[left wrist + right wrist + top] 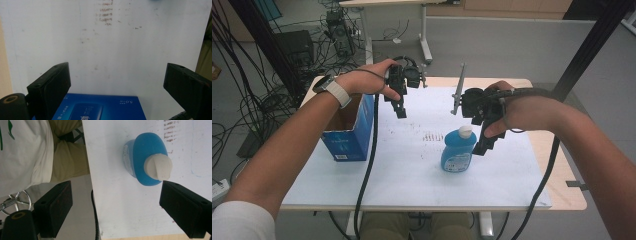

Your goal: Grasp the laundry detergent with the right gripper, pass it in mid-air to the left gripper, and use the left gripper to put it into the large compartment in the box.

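A blue bottle [458,151] with a white cap [466,131] stands upright on the white sheet [412,165], a little right of the middle. My right gripper [488,142] hangs just right of it, open and tilted down. From above, in the right gripper view, the bottle [147,152] and its cap [158,167] lie close to the right jaw, and the gripper [115,186] holds nothing. An open blue cardboard box [349,131] stands at the left. My left gripper [400,109] is in the air beside the box's right wall. It [117,70] is open and empty above the sheet, with the box [100,107] below.
The sheet carries brown smudges [431,136] near its middle. Bare wooden table [562,165] shows along the right side. Cables [367,170] trail from both grippers over the front edge. Black frame posts [592,45] rise at both sides. Another table [427,45] and floor cables lie behind.
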Demonstrator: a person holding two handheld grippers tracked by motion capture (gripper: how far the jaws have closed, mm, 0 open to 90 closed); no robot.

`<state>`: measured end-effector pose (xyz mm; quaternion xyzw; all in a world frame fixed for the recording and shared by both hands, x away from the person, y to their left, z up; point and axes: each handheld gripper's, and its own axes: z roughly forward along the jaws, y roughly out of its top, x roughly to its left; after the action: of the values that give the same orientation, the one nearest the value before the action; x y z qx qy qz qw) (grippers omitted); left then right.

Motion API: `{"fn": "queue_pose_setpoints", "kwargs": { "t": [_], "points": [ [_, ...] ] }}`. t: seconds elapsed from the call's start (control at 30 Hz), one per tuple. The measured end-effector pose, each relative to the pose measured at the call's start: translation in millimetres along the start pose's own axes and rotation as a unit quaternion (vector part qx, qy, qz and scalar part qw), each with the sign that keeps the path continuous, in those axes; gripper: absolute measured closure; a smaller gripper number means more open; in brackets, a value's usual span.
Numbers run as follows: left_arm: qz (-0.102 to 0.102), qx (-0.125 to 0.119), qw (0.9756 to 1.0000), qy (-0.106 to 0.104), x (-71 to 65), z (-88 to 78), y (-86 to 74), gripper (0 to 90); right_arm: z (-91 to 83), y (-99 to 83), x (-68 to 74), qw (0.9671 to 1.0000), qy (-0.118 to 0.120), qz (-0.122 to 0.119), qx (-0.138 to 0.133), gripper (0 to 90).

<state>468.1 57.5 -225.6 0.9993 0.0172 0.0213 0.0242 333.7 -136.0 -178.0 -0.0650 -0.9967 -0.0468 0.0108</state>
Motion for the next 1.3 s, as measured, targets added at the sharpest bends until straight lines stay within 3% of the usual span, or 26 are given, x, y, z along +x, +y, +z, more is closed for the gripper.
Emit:
{"fn": "queue_pose_setpoints", "kwargs": {
  "t": [0.27, 0.63, 1.0, 1.3],
  "points": [
    [-0.001, 0.001, 1.0000, 0.001, -1.1, -0.2, 1.0, 7.5, -4.0, -3.3, 1.0, 1.0000, -0.005, 0.004, -0.003, 11.2],
    [-0.007, -0.005, 1.0000, 0.003, -4.7, -2.3, 1.1, 7.6, -6.8, -8.5, -1.5, 0.9998, -0.017, -0.010, -0.008, 10.6],
    [-0.010, -0.003, 0.9999, 0.000, -8.3, -3.7, 6.9, 7.9, -8.6, -17.0, -5.2, 0.9999, -0.009, -0.004, -0.011, 10.4],
    [-0.018, -0.003, 0.9998, -0.003, -8.7, -4.0, 10.3, 7.9, -17.6, -28.8, -7.9, 0.9997, -0.019, 0.005, -0.017, 10.0]
  ]
}}
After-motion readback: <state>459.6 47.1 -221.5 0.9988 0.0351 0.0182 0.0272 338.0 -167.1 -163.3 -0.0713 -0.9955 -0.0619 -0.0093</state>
